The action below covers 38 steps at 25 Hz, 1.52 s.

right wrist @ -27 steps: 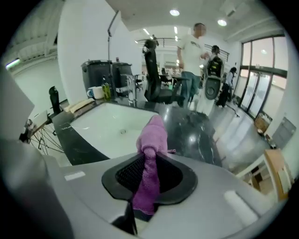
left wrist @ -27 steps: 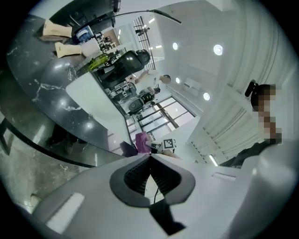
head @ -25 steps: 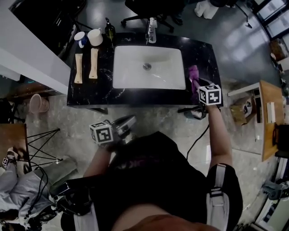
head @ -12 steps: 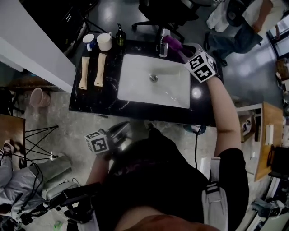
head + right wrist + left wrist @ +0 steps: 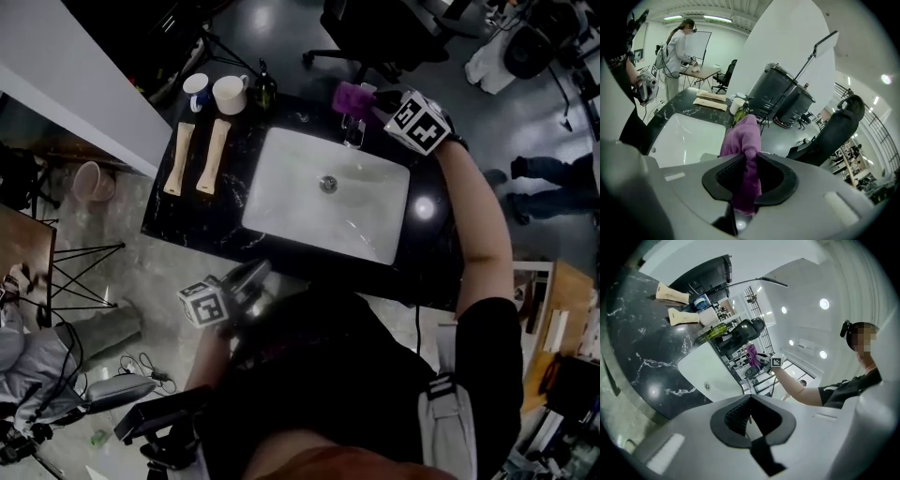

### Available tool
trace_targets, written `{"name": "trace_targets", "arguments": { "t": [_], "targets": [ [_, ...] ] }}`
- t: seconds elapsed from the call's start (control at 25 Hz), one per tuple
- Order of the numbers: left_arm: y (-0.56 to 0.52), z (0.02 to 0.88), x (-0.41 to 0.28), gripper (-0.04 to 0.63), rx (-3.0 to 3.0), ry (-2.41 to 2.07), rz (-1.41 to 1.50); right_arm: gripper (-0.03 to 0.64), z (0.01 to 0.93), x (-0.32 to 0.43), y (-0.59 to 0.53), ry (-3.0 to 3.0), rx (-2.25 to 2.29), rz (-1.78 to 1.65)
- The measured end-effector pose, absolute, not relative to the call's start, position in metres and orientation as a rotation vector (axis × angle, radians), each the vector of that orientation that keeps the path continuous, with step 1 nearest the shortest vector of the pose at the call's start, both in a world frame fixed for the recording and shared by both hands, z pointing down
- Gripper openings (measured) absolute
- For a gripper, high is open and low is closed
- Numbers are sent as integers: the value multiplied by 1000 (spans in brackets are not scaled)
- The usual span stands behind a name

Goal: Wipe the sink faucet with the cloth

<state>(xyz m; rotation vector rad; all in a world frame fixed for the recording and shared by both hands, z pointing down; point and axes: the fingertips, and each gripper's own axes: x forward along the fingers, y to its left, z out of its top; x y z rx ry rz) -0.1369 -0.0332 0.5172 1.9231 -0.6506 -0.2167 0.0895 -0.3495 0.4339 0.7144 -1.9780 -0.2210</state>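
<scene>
A purple cloth (image 5: 743, 140) is pinched between the two jaws of the right claw (image 5: 745, 176). The cloth is squeezed in its middle, and its top end sticks up past the jaws. In the head view the right claw is held out over the back edge of the white sink (image 5: 281, 159). The cloth is seen right by the top of the faucet (image 5: 354, 133). Whether the faucet is touched by the cloth cannot be told. The faucet is set at the back of the sink, near the middle.

The left claw (image 5: 749, 414) is pressed together, and nothing is held in it. It is held low, close to the person's body, in front of the near edge of the black table (image 5: 183, 220). It is well apart from the sink.

On the left part of the table two long pale things (image 5: 175, 159) are laid side by side. Behind them a blue and white cup (image 5: 197, 91) and a white cup (image 5: 230, 94) are stood. A dark bottle (image 5: 266, 92) is stood just beside the white cup. A black chair (image 5: 375, 28) is seen on the floor behind the table.
</scene>
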Motion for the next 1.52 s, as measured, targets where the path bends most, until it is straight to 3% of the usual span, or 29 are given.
{"name": "trace_targets", "arguments": {
  "t": [0.68,1.2,1.52],
  "targets": [
    [-44,535,-140,0,1868,-760,-209,81,452,114,-441,-1931,822,-151],
    [-39,508,-144,0,1963,-661,-188,83,431,75,-313,-2091,831,-187],
    [-32,504,-151,0,1970,-672,-201,83,497,76,-281,-1973,813,-212]
  ]
}}
